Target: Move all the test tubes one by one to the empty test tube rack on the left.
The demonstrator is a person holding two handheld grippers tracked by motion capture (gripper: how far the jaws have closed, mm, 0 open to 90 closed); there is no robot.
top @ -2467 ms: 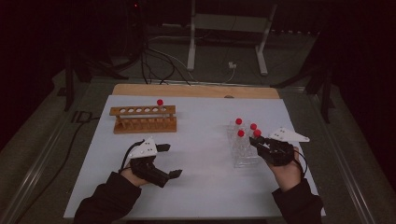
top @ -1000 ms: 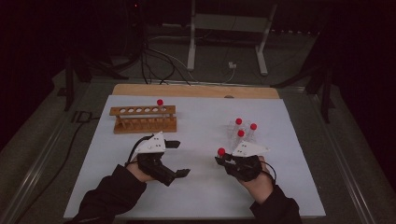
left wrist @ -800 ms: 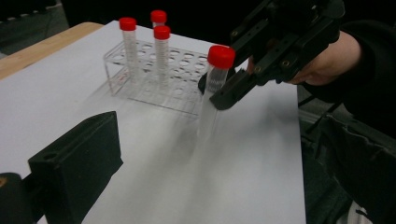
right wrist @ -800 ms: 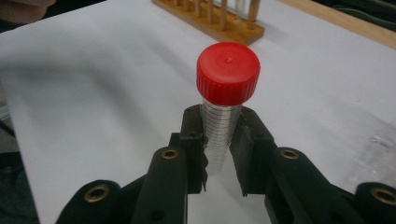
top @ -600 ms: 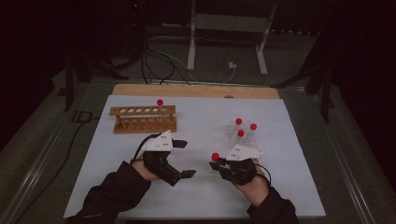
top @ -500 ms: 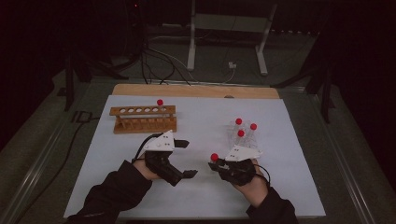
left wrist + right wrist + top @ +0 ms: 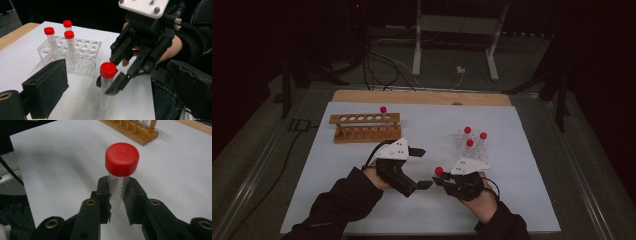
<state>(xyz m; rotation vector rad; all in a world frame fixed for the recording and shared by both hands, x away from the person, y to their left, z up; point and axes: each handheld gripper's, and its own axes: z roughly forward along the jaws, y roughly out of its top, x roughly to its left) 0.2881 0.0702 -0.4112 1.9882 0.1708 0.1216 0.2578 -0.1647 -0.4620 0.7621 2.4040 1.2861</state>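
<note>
A clear tube with a red cap (image 7: 438, 171) stands upright just above the white mat, and my right gripper (image 7: 440, 181) is shut on its body below the cap. The right gripper view shows both pads pressed on the ruled tube (image 7: 122, 160). My left gripper (image 7: 425, 167) is open, its tips just left of the tube. Its jaws have just been closing a little, with nothing between them. In the left gripper view the tube (image 7: 108, 71) stands ahead of my wide black pad (image 7: 47, 85), held by the right gripper (image 7: 107, 86).
A clear plastic rack (image 7: 462, 150) at the right holds three red-capped tubes (image 7: 68, 35). A wooden rack (image 7: 364, 127) at the back left carries one red-capped tube (image 7: 383, 109). The white mat (image 7: 522, 150) lies on a wooden board (image 7: 422, 96). Cables run along the left side.
The right gripper has carried one tube away from the clear rack, leftward and nearer to the person. The left gripper has moved right towards it.
</note>
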